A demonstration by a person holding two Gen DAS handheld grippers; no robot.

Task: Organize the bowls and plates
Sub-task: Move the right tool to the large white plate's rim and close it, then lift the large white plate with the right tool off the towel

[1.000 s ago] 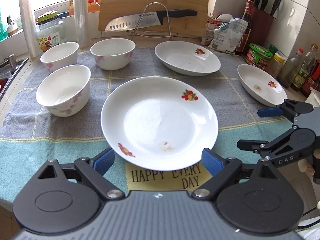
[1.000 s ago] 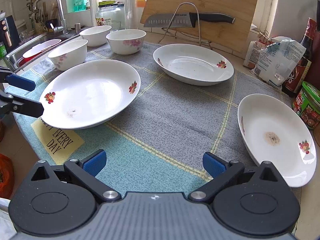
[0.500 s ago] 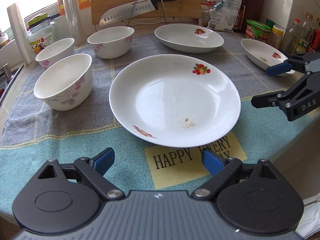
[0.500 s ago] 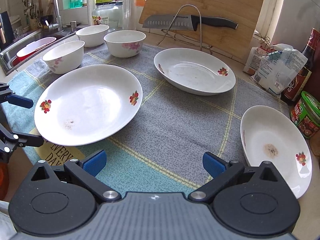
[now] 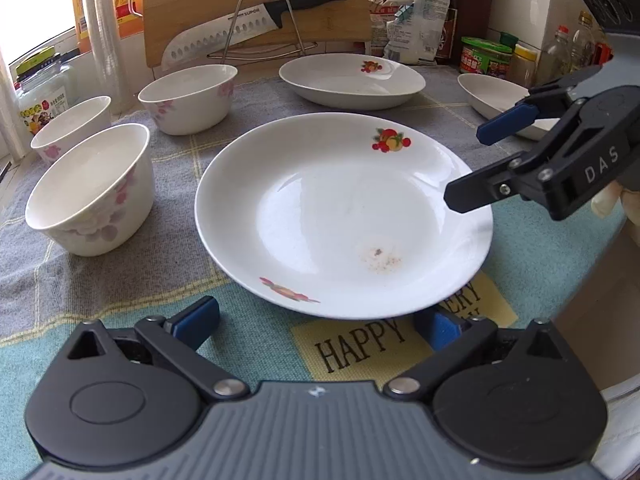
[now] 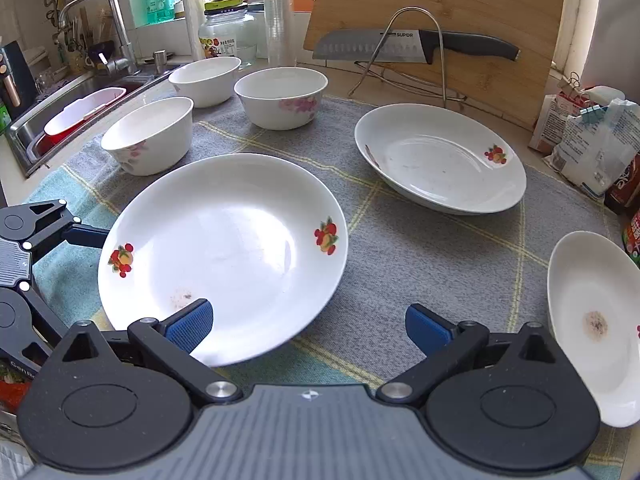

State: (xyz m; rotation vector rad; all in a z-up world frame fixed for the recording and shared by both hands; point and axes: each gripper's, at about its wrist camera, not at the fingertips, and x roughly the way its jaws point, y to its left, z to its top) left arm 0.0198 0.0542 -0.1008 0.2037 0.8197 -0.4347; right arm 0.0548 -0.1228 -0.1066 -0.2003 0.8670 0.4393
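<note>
While the left gripper [image 5: 316, 320] tilts down, jaws opening around the near plate [image 5: 340, 212], the right gripper's [image 6: 308, 324] jaws stand apart.

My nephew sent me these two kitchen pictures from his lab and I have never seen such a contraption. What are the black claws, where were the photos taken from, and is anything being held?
There is no robot here. A person holds a hand tool in each hand, and each tool has two fingers with blue pads and a wide-angle camera looking along them. One picture comes from the left gripper, whose jaws are opening, and the other from the right gripper. Each picture also catches the other tool at its edge.

On the towel lie three plates with fruit prints and three white bowls with pink flowers. The near plate sits between both tools; the far plate and the side plate lie further off. A knife rests against a cutting board behind.

Nothing is held: both grippers are open.
</note>
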